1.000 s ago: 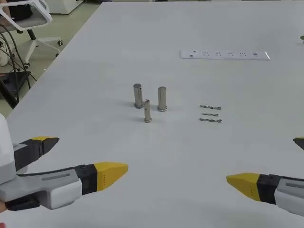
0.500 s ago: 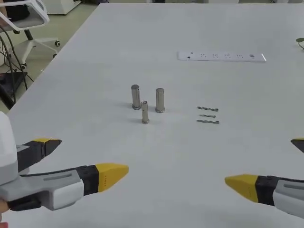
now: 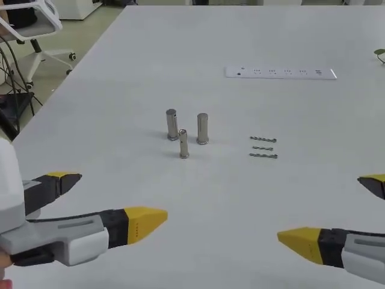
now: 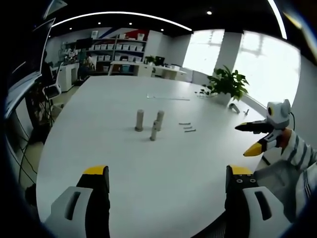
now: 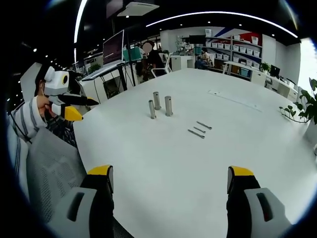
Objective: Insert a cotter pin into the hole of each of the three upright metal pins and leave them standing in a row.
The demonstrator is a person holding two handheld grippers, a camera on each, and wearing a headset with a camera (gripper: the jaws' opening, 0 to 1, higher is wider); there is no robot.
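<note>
Left tongs (image 3: pixel 120 195): jaws spread wide, nothing between them, held low at the near edge of the desk (image 3: pixel 120 90). Right tongs (image 3: pixel 320 208): likewise spread and empty, on the opposite near side. Both are well apart from the work.

Work pieces, further out at mid-desk: the left metal pin (image 3: pixel 172 124), right metal pin (image 3: pixel 202 128) and front metal pin (image 3: pixel 183 144) all stand upright. They form a tight triangle, the front one set forward between the other two, not a row. No cotter is visible in any of them; their holes are too small to judge.

The three cotter pins (image 3: pixel 263 147) lie flat on the desk to the right of the cluster, parallel, one behind another, clear of the uprights. A power strip (image 3: pixel 281 73) lies beyond, towards the far edge.

Assessment: no part of the task is complete. Outstanding are three pick-ups, three insertions, and lining the uprights up in a row. The cotters are thin and flat on the surface, so lifting them looks the delicate part.
</note>
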